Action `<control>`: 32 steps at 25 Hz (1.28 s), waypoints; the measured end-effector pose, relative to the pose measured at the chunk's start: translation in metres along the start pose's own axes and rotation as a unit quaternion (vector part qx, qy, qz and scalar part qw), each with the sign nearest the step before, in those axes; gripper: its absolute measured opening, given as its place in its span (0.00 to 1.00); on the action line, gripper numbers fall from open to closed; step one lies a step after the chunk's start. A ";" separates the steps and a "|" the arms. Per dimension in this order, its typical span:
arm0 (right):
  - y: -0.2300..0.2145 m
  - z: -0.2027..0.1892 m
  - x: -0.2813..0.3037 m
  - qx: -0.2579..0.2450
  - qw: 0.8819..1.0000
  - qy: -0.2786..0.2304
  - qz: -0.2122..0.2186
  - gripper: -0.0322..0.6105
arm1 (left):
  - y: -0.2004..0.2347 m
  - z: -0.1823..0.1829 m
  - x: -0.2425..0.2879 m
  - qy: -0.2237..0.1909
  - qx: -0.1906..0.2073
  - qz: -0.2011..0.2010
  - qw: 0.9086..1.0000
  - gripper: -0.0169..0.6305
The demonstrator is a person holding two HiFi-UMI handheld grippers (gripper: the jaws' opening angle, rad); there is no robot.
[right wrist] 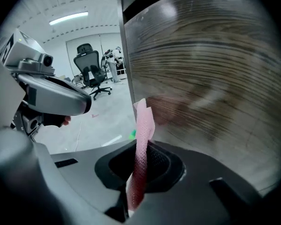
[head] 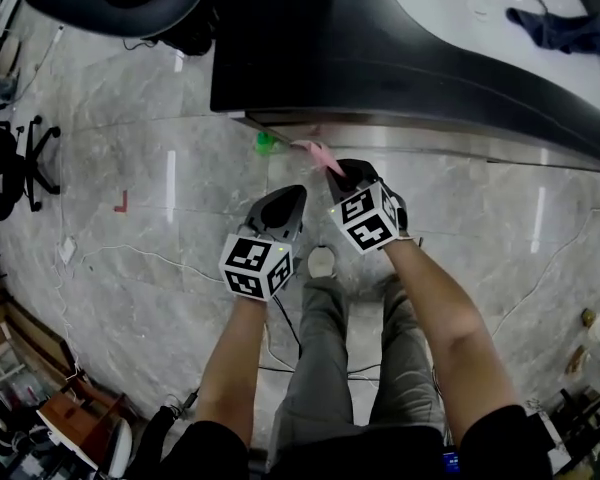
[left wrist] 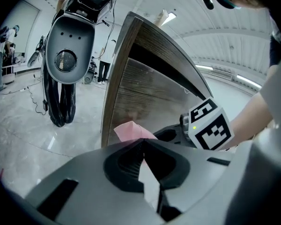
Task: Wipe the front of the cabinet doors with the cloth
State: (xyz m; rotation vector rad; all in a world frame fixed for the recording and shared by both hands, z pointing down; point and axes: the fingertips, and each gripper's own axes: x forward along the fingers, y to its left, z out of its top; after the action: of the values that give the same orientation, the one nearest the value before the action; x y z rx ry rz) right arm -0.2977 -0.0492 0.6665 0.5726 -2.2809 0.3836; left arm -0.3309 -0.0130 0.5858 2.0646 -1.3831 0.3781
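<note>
The cabinet [head: 400, 133] stands under a black counter top; its wood-grain door [right wrist: 206, 78] fills the right gripper view. A pink cloth [right wrist: 141, 158] is pinched upright in my right gripper [right wrist: 139, 146], its top edge next to the door's left edge; I cannot tell if it touches. From the head view the cloth [head: 317, 152] sticks out of the right gripper [head: 342, 175] towards the cabinet base. My left gripper [head: 288, 200] hangs lower left of it, shut and empty. In the left gripper view its jaws [left wrist: 143, 143] meet, with the cloth [left wrist: 131, 130] and door [left wrist: 145, 93] beyond.
A small green object [head: 266, 142] lies on the floor at the cabinet's left corner. A dark blue cloth [head: 562, 28] rests on the counter top. Cables [head: 130, 253] cross the marble floor; a black office chair [head: 15, 163] stands far left, a large black seat shell [left wrist: 68, 55] beyond.
</note>
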 end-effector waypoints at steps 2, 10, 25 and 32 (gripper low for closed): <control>-0.015 -0.006 -0.006 0.007 1.000 0.000 -0.011 0.12 | -0.008 0.000 0.007 0.000 -0.002 -0.006 1.000 0.04; -0.063 -0.029 -0.049 0.035 0.998 -0.007 -0.054 0.12 | -0.048 0.001 0.031 0.009 0.008 -0.032 0.999 0.04; -0.152 -0.114 -0.129 0.114 0.986 0.006 -0.122 0.12 | -0.140 -0.004 0.079 0.024 0.035 -0.074 0.996 0.04; -0.180 -0.143 -0.153 0.137 0.980 0.012 -0.146 0.12 | -0.170 -0.007 0.092 0.030 0.040 -0.086 0.995 0.04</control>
State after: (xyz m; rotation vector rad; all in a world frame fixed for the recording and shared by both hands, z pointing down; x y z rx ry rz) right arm -0.0258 -0.0975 0.6708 1.0210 -2.0932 0.5576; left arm -0.1382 -0.0313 0.5855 2.2005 -1.1604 0.4256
